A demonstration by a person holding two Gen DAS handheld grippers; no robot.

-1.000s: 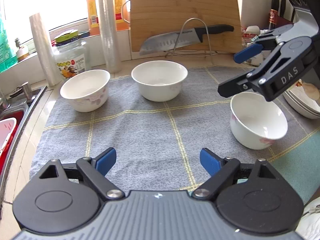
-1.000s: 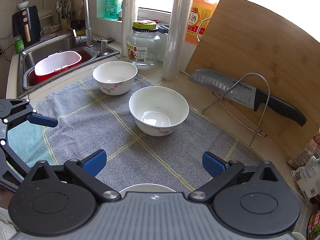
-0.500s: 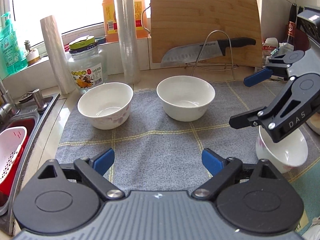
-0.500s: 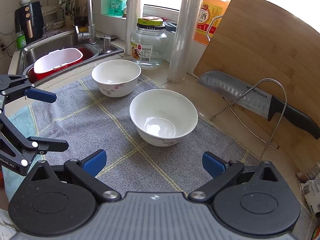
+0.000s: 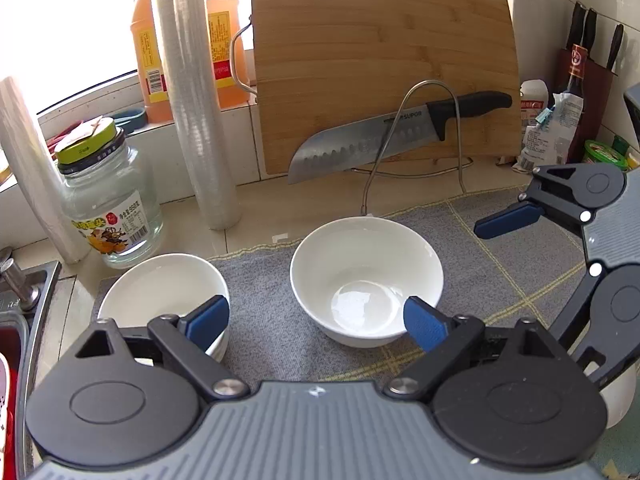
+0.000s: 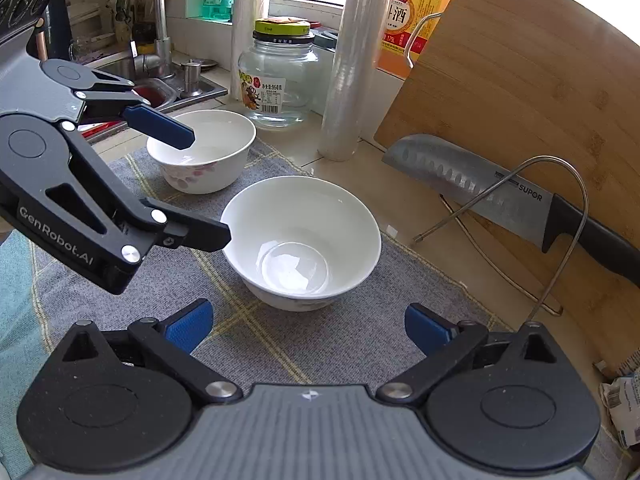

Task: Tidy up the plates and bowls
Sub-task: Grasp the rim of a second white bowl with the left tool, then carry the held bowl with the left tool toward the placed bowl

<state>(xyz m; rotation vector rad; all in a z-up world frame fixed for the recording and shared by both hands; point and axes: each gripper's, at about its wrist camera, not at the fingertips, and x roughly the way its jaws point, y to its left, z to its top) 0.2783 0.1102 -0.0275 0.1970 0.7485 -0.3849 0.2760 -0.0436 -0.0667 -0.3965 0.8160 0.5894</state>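
Two white ceramic bowls sit on the grey dish towel with yellow grid lines (image 5: 280, 312): the plain white bowl (image 5: 366, 280) near the middle of the cloth, and the white bowl with pink flower prints (image 6: 202, 150) toward the sink end, just in front of the clear glass jar with a yellow-green lid (image 5: 106, 196). The left gripper (image 5: 316, 320) hangs over the cloth with its blue-padded jaws spread wide, having just been opening a little, and nothing is clamped between them; from its own camera one pad overlaps the flowered bowl and the other the plain bowl, though whether either touches I cannot tell. The right gripper (image 6: 306, 326) is likewise released, jaws wide apart and empty, pointing down at the plain bowl from the near edge of the towel. A third white bowl's rim (image 5: 622, 396) peeks out under the right gripper at the far right of the left view. Behind the towel a bamboo cutting board (image 5: 384, 64) leans on the wall with a black-handled kitchen knife (image 5: 396, 132) resting across a wire stand (image 5: 416, 140)
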